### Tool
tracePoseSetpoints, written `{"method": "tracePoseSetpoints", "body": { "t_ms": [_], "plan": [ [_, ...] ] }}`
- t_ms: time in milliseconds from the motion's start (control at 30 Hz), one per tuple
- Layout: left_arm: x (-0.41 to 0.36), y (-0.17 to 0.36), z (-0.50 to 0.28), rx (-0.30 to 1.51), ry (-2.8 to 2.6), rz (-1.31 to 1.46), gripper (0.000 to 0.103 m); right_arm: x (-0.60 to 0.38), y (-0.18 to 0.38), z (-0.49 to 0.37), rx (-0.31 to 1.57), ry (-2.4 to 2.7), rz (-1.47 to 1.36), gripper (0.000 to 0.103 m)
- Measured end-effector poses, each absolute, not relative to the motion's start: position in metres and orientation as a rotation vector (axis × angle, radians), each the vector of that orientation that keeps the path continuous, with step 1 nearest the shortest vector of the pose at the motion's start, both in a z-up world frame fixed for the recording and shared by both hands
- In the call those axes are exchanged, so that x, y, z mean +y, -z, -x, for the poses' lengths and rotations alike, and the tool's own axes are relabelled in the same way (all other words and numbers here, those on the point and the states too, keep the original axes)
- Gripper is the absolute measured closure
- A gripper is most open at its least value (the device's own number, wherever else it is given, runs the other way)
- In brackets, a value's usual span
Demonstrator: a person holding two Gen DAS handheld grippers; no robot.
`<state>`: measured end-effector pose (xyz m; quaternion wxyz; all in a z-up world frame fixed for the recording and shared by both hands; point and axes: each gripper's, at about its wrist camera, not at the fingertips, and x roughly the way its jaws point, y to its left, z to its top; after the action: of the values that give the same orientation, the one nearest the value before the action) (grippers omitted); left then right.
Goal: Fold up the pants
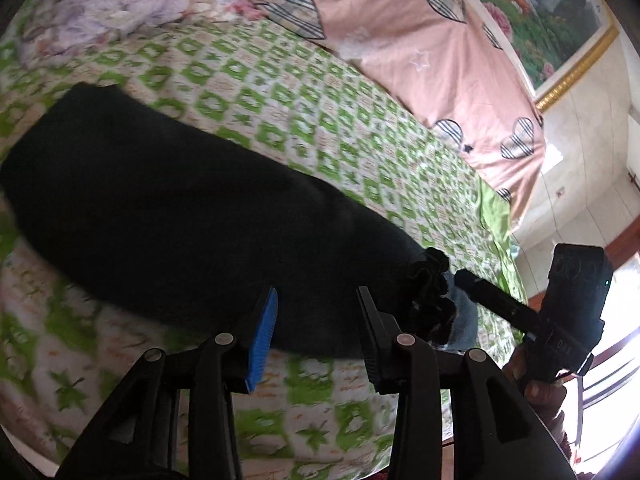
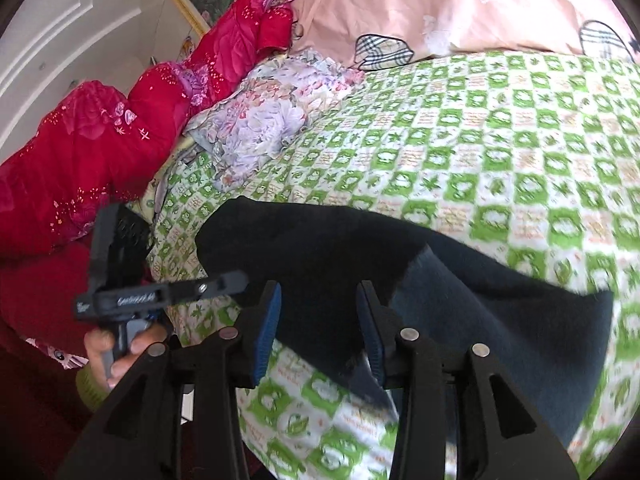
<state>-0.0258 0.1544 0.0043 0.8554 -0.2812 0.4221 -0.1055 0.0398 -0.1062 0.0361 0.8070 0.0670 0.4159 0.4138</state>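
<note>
Green-checked bed sheet (image 1: pixel 320 92) carries dark folded fleece pants (image 1: pixel 160 216); left claw (image 1: pixel 316 328) and right claw (image 2: pixel 318 320) hover part-open, empty; next fold wants both corners pinched evenly.

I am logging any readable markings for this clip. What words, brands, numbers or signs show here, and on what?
White lettering on the left hand-held gripper body, right wrist view: too blurred to read.
Faint marks on the right hand-held gripper body, left wrist view: not legible.
Small orange marks on the green checked bedsheet: too small and blurred to read.
</note>
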Motion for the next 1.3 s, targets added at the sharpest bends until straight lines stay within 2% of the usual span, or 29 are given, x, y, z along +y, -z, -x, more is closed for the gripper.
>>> {"method": "tracePoseSetpoints", "body": {
  "t_ms": [367, 633, 800, 1300],
  "plan": [
    [0.23, -0.001, 0.068, 0.849, 0.025, 0.705, 0.063, -0.041, -0.042, -0.063, 0.898, -0.987, -0.068, 0.057],
    [0.27, 0.003, 0.072, 0.828, -0.086, 0.768, 0.058, 0.009, -0.043, -0.079, 0.921, -1.04, -0.001, 0.055],
    [0.279, 0.009, 0.067, 0.84, -0.118, 0.785, 0.055, 0.047, -0.038, -0.088, 0.955, -1.076, 0.07, 0.049],
    [0.296, 0.043, 0.048, 0.864, -0.121, 0.951, 0.049, 0.175, 0.002, -0.143, 1.058, -1.252, 0.365, 0.047]
  ]
}}
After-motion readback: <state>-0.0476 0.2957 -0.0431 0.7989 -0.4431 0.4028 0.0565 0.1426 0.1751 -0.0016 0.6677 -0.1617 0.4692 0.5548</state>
